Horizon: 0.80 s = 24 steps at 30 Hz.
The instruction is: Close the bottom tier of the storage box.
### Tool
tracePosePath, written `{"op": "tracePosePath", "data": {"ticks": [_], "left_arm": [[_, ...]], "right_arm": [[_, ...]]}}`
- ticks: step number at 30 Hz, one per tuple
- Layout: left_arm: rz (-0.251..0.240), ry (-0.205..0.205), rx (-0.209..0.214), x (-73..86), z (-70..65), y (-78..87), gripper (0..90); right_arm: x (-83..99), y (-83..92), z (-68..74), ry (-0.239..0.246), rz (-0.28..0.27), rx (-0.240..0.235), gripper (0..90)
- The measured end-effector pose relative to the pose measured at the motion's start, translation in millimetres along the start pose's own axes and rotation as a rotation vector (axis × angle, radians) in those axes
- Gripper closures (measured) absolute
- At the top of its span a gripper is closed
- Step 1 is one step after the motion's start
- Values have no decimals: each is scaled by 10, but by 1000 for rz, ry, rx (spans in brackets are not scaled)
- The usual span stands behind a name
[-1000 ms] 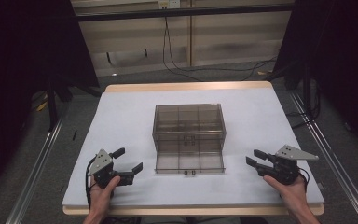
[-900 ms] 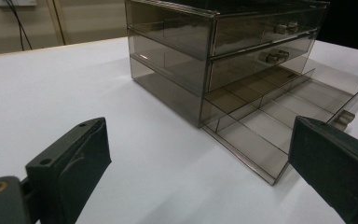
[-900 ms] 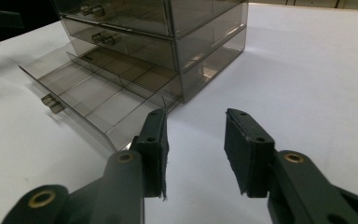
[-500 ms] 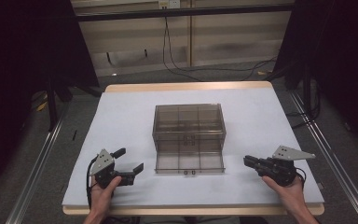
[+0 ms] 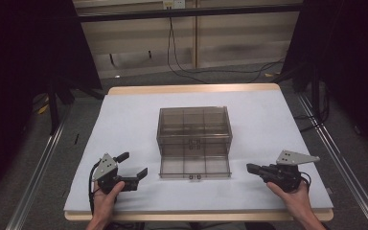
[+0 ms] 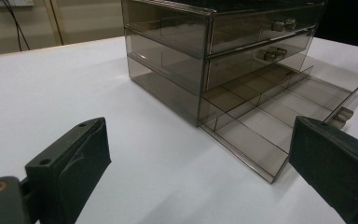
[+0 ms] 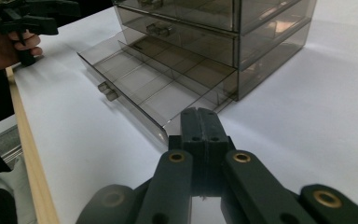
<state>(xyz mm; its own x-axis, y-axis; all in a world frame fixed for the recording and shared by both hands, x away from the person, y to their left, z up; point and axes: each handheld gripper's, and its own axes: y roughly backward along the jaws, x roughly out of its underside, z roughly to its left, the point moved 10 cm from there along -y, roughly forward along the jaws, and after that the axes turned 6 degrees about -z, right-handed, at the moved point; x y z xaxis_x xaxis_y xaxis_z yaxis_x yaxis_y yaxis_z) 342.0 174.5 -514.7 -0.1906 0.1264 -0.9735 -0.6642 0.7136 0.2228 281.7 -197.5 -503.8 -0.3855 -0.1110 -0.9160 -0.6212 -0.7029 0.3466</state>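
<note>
High view with both gripper views: my two grippers rest near the front edge of the white table [image 5: 124, 115], one to each side of a smoke-tinted drawer cabinet [image 5: 194, 125] that stands at the middle of the table. The cabinet's bottom drawer [image 5: 195, 166] is pulled out toward me; its divided compartments [image 6: 261, 109] lie exposed, and its small twin knobs [image 7: 107, 91] project from the front wall. The two upper drawers [image 6: 256, 39] sit flush in the frame. My left gripper [image 5: 133, 167] lies left of the open drawer, apart from it, with its fingers spread wide and nothing between them; in the left gripper view the two black pads [image 6: 72, 158] frame bare table, and the drawer's near corner stands just ahead of the right-hand pad. My right gripper [image 5: 250, 168] lies right of the drawer, also apart from it; its jaws have just been closing and are now pressed together on nothing, the tips pointing at the drawer's side wall. Bare white surface lies between each gripper and the drawer, and wider bare margins run along both flanks of the cabinet and behind it to the far wooden rim [image 5: 191, 88]. The near rim [image 7: 30, 163] passes close beside my hands.
</note>
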Motion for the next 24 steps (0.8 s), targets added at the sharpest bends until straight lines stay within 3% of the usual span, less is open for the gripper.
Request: {"op": "tracePosePath", "data": {"ticks": [6,10,15,24], "left_arm": [[-10,-19,-8,-6,0,21,53],[-25,1,-4,-18,-11,14,53],[-30,1,-4,-19,-15,18,49],[-32,-15,-12,-20,-19,22,49]], "right_arm": [[-23,-62,92,8,14,-37,900],[-48,-115,183,16,19,-65,900],[-64,-202,312,-16,39,-111,900],[-70,-336,501,12,67,-171,900]]}}
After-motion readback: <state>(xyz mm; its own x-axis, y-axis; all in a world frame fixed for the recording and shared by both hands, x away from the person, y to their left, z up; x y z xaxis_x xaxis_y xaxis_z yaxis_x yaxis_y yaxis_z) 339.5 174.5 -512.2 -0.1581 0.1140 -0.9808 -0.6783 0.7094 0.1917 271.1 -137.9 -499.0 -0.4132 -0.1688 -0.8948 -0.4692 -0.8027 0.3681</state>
